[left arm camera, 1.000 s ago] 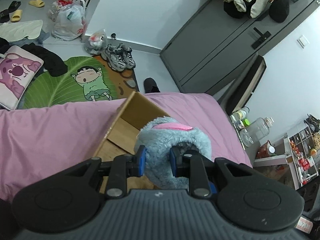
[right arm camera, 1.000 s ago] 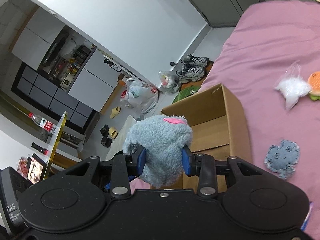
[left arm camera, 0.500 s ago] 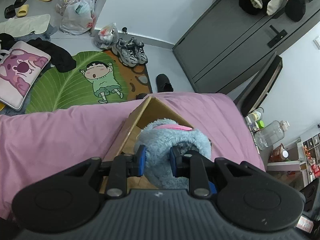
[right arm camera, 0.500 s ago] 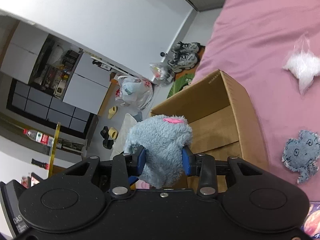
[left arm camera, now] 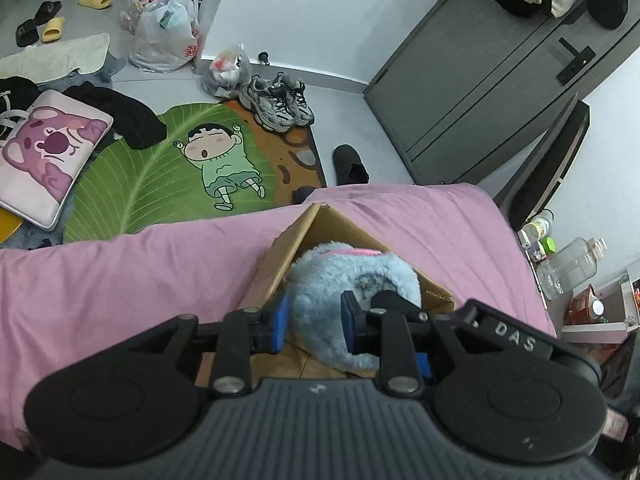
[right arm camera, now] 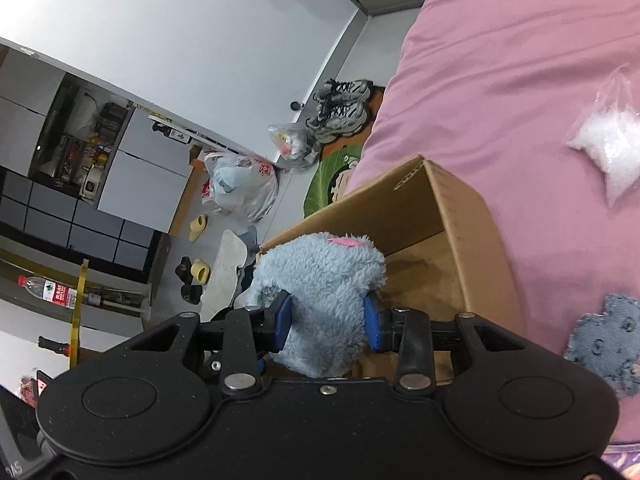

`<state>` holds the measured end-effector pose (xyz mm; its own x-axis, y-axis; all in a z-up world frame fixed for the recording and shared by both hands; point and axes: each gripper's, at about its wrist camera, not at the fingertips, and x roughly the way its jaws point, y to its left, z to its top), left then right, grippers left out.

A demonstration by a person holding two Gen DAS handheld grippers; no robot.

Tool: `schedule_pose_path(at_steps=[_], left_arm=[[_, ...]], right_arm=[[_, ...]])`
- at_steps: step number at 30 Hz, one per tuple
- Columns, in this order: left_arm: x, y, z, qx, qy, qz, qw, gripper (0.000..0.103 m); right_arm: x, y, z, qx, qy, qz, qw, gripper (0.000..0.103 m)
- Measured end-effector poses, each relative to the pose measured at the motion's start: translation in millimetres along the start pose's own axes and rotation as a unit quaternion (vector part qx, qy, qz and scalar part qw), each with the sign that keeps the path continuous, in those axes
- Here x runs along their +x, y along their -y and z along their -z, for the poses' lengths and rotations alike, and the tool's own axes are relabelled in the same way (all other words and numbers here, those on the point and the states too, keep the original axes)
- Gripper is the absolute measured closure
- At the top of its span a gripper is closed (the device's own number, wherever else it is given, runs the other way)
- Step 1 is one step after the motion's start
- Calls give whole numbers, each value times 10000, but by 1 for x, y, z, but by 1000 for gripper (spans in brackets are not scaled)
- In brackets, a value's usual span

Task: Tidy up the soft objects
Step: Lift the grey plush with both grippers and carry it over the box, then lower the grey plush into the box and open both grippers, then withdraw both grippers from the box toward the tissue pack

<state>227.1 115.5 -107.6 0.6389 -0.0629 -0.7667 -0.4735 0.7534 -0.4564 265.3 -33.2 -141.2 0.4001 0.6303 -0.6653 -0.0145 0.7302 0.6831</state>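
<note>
A fluffy light-blue plush toy (left arm camera: 352, 276) with a pink patch hangs over the open cardboard box (left arm camera: 280, 256) on the pink bed. My left gripper (left arm camera: 314, 322) has its blue pads on the toy's near side, and its jaws are opening slightly with the plush still between them. In the right wrist view the same toy (right arm camera: 320, 272) is squeezed between the pads of my right gripper (right arm camera: 326, 320), just above the near corner of the box (right arm camera: 452, 216). The toy hides most of the box floor.
On the pink sheet (right arm camera: 500, 80) to the right of the box lie a clear bag of white filling (right arm camera: 608, 148) and a flat blue denim toy (right arm camera: 604, 340). Beyond the bed's edge are a green rug (left arm camera: 152, 176), shoes (left arm camera: 280, 100) and a grey cabinet (left arm camera: 480, 92).
Both grippers have carried the plush toy forward and down, so it now sits lower over the box opening. The box looks larger and nearer in both views.
</note>
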Motion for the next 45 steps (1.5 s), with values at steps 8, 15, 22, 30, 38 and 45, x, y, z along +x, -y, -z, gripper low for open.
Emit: schedule_pose_path(at_steps=[8,15,22,30,38,45], left_arm=[[-8,-4,-3,-29,-13,-185,9998,75],[-22,-1,-2,-51,63,-265,9996,65],[-41,3,1,-16,259,-324,9991,42],[-72,14,5,196,793,-299,9962,21],[-95,31,12,426,964,-179,9943,21],[-107,46,25,619,850,-134,9944,21]], right_arm=[[3,-6,-4,-159,-114,-71,9998,53],[-12,-14,-2,-342,-74,-164,9993,40],[-32,-24,1,-533,27,-133,9985,34],[-71,-34,-3,-977,317,154,9946,21],[-114,-34,-6,-1433,564,463,9870,9],[-154,-6,-9,-1511,708,682,9836,5]])
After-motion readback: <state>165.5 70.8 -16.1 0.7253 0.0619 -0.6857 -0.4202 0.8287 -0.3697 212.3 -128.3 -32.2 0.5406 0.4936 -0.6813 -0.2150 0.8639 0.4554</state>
